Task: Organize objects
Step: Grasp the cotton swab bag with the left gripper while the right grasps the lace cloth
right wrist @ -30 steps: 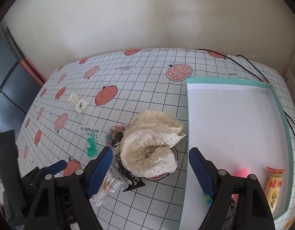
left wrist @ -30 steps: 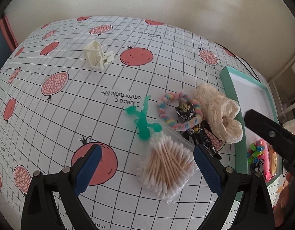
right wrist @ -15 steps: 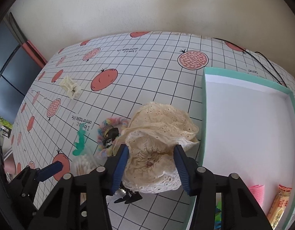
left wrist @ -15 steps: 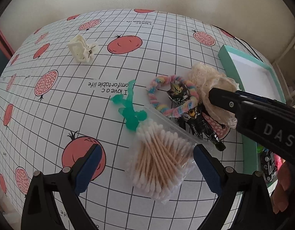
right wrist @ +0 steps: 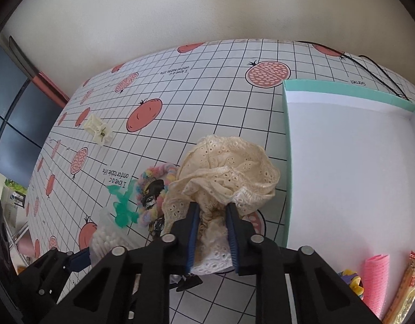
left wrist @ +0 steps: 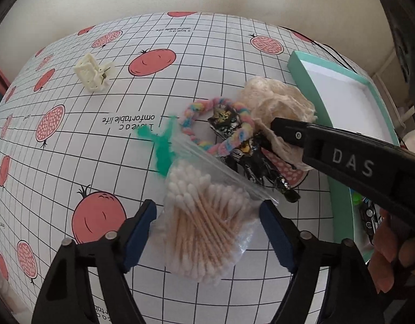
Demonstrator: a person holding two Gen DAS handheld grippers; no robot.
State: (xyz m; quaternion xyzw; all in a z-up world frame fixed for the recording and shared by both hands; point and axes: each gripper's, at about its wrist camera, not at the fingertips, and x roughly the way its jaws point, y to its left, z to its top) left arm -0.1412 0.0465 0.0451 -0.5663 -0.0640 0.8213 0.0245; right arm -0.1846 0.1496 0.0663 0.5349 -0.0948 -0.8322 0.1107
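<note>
On the side of the right gripper (right wrist: pixel 212 210), as seen from the left wrist view, the raised letters "DAS" are legible. The tablecloth (left wrist: pixel 221 62) carries a black grid, red fruit prints and upside-down printing that reads "I love a c omfortable life". A snack packet (right wrist: pixel 407 286) in the tray shows red characters too small to read.

Right gripper: the jaws have just been closing and now stand narrow, with the blue pads pressed into the gathered middle of the cream lace scrunchie (right wrist: pixel 229 170). The scrunchie rests on the cloth just beside the left wall of the mint-green tray (right wrist: pixel 287 162).

Left gripper (left wrist: pixel 207 225): the jaws have just been closing partway and stand wide, one pad on each side of the clear bag of cotton swabs (left wrist: pixel 204 229). Whether the pads touch the bag cannot be determined.

Surrounding items: a pastel fuzzy ring (left wrist: pixel 196 113) lies against the scrunchie, with a black figure toy (left wrist: pixel 250 159) lying across its lower part. A green plastic piece (left wrist: pixel 161 151) is partly covered by the swab bag's top edge. A cream hair claw clip (left wrist: pixel 92 73) lies well apart, toward the far left. The tray's near corner holds a pink roll (right wrist: pixel 376 278) and a small multicoloured item beside it. A black cable (right wrist: pixel 380 73) runs behind the tray.
</note>
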